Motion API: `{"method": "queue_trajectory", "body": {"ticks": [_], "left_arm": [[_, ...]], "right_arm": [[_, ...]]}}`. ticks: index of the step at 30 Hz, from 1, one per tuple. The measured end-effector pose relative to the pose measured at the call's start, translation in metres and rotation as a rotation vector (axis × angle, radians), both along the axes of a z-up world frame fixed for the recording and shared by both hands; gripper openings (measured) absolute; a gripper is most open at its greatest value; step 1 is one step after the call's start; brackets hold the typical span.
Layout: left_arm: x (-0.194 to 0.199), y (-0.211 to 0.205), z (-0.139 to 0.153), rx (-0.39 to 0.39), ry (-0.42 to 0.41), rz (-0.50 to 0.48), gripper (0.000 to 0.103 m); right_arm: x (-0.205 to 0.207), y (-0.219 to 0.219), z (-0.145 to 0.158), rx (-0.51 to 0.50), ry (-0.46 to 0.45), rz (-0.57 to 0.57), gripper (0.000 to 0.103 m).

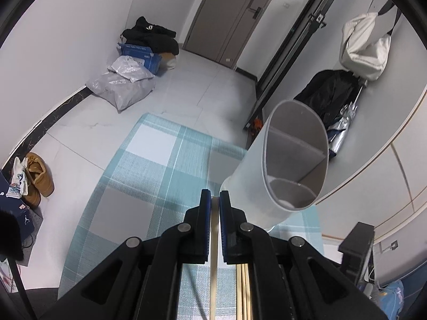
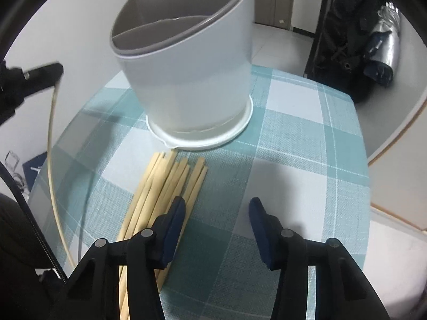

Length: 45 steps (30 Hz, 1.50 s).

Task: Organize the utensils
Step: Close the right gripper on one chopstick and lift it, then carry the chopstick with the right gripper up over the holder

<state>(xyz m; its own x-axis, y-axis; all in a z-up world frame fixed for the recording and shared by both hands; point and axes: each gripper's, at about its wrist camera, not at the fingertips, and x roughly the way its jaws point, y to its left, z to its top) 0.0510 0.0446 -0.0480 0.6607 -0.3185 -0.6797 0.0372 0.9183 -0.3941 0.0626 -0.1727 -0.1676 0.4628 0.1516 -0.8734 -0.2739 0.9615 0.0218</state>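
My left tongs [image 1: 215,200] are squeezed almost shut. One pale wooden chopstick [image 1: 213,261] is pinched between the two blue pads [image 1: 205,224]. In my right camera I see that same stick [image 2: 52,160] hanging down from the left tongs [image 2: 54,70], up above the left edge of the table. It looks bent, but that is just the round lens.

My right tongs [image 2: 217,208] are wide open and hold nothing. They hover low over the checked tablecloth [image 2: 293,160], which is blue-green and white. The left finger [image 2: 173,221] of these tongs is over the pile of chopsticks [image 2: 162,186]. I cannot tell if it touches them.

The pile lies flat on the cloth. Its far ends stop just short of the white holder [image 2: 192,80]. The holder is a tall cup on a round white base, and it stands upright on the cloth. Inside it has grey walls that split it into parts. The parts I can see into look empty. From my left camera the holder [image 1: 288,160] is just to the right of the left tongs.
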Motion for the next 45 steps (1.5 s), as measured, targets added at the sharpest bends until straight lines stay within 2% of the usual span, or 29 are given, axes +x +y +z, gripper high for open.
{"method": "queue_trajectory", "body": {"ticks": [3, 4, 5, 6, 12, 21, 22, 26, 29, 34, 40, 45], "left_arm": [[0.003, 0.01, 0.004, -0.01, -0.017, 0.005, 0.003], [0.002, 0.012, 0.004, -0.015, -0.019, 0.005, 0.003], [0.003, 0.013, 0.005, -0.02, -0.021, 0.006, 0.003], [0.002, 0.015, 0.005, -0.022, -0.024, 0.009, 0.003], [0.004, 0.02, 0.006, -0.03, -0.032, 0.024, 0.003], [0.006, 0.019, 0.003, -0.015, -0.026, 0.01, 0.003], [0.006, 0.019, 0.003, -0.013, -0.026, 0.008, 0.003], [0.003, 0.013, 0.003, 0.014, -0.031, -0.006, 0.003], [-0.004, 0.009, 0.005, 0.03, -0.041, -0.03, 0.003], [-0.017, -0.001, 0.019, 0.069, -0.087, -0.061, 0.003], [-0.03, -0.015, 0.037, 0.108, -0.119, -0.082, 0.003], [-0.033, -0.027, 0.051, 0.134, -0.136, -0.107, 0.003]], "right_arm": [[0.004, 0.004, 0.002, -0.015, 0.029, 0.006, 0.038], [0.008, 0.007, 0.001, -0.031, 0.033, 0.014, 0.033], [0.009, 0.01, 0.001, -0.061, 0.039, 0.016, 0.019], [0.011, 0.012, -0.001, -0.079, 0.056, 0.016, 0.012], [0.008, 0.012, -0.003, -0.076, 0.072, 0.013, 0.011], [0.029, 0.01, -0.002, -0.051, 0.048, -0.01, 0.012], [0.029, 0.009, -0.002, -0.034, 0.043, -0.007, 0.008], [0.025, -0.005, 0.0, 0.057, 0.032, -0.036, 0.004], [0.014, -0.019, 0.014, 0.14, -0.024, -0.053, 0.004], [-0.012, -0.035, 0.053, 0.252, -0.176, -0.037, 0.004], [-0.036, -0.042, 0.087, 0.313, -0.337, -0.002, 0.004], [-0.046, -0.041, 0.098, 0.345, -0.392, 0.01, 0.003]]}}
